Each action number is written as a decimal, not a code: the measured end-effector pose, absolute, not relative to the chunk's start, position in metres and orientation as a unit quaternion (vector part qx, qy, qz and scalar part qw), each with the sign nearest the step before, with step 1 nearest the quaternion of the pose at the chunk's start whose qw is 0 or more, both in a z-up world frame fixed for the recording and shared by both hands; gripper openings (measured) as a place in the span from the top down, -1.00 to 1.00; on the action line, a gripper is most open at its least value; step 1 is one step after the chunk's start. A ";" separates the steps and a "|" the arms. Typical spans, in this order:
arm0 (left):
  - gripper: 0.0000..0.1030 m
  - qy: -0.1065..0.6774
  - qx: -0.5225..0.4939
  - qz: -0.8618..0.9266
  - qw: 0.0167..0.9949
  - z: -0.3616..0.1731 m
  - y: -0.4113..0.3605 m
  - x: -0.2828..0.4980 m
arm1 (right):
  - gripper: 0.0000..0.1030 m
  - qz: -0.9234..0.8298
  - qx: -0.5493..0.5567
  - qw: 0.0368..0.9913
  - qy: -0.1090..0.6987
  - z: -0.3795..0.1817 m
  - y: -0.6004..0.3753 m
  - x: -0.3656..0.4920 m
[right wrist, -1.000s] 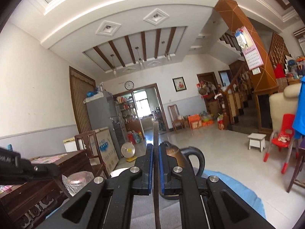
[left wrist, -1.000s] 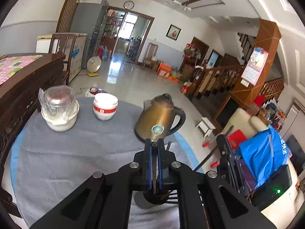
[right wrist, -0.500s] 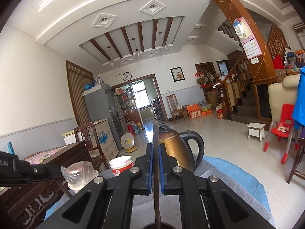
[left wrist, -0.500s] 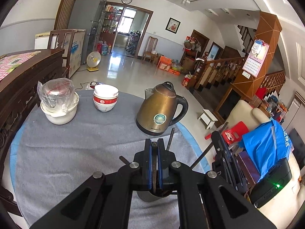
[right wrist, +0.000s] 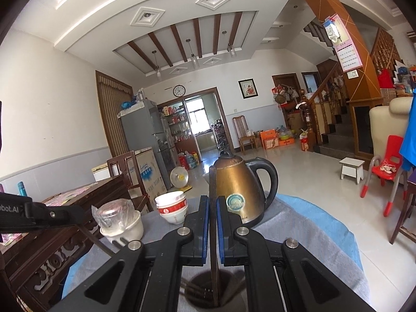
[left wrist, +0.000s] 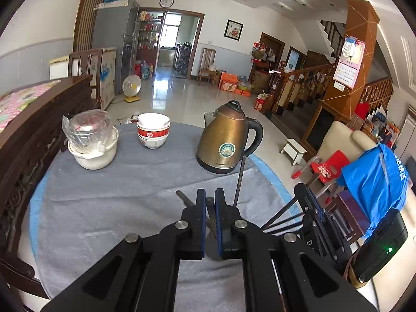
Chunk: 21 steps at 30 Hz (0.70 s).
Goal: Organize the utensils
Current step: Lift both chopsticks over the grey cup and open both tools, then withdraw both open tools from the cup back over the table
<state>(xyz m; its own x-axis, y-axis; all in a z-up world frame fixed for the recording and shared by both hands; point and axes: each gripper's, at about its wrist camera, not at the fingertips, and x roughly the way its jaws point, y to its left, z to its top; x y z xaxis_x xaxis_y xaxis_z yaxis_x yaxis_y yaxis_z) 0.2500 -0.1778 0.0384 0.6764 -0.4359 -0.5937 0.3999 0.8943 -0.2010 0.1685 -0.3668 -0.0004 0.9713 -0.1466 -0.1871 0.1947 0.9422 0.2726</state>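
Both grippers are pressed together, each pinching one chopstick. The left gripper [left wrist: 210, 208] clamps a dark chopstick [left wrist: 183, 197] that slants across its jaws, one end poking out to the left over the grey cloth [left wrist: 117, 208]. The right gripper [right wrist: 212, 213] holds its chopstick [right wrist: 212, 187] bolt upright, with the lower end already down inside the round holder [right wrist: 197, 278] that sits on the table directly beneath both tools. That upright hold makes sense to me: a stick kept vertical over the mouth drops straight in rather than catching the rim. The slanted one probably needs tipping up first.

The two grippers crowd close over the same opening — likely so that both sticks end up in the one holder.

Counted: two grippers, two held chopsticks, one holder. A few more thin sticks fan out of the holder toward the right gripper in the left wrist view — three, I think, though they overlap. Farther back stand one brass-coloured kettle [left wrist: 223, 140], one stack of bowls [left wrist: 153, 132] — seemingly three — and one white pot [left wrist: 93, 153] with a plastic-wrapped jar [left wrist: 87, 130] resting on it, all well apart from the work.
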 end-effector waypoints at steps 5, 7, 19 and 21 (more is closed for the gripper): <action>0.84 0.330 -0.009 -0.233 0.915 0.036 -0.172 0.233 | 0.85 -0.076 0.148 0.982 0.091 -0.005 -0.363 0.160; 0.74 0.329 -0.004 -0.235 0.915 0.035 -0.169 0.226 | 0.84 -0.070 0.147 0.982 0.094 -0.005 -0.361 0.157; -0.28 0.259 0.076 -0.174 0.947 0.042 -0.160 0.175 | 0.41 -0.047 0.179 0.976 0.112 -0.003 -0.362 0.132; -0.33 0.248 0.087 -0.165 0.950 0.043 -0.158 0.169 | 0.39 -0.045 0.184 0.976 0.105 -0.002 -0.362 0.124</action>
<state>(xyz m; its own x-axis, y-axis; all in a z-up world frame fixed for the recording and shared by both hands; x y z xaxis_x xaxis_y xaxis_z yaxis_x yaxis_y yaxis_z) 0.1686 -0.1585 0.0429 0.8219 -0.2709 -0.5011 0.3577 0.9301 0.0839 0.1243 -0.3618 -0.0024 0.9738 -0.0499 -0.2217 0.1271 0.9284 0.3493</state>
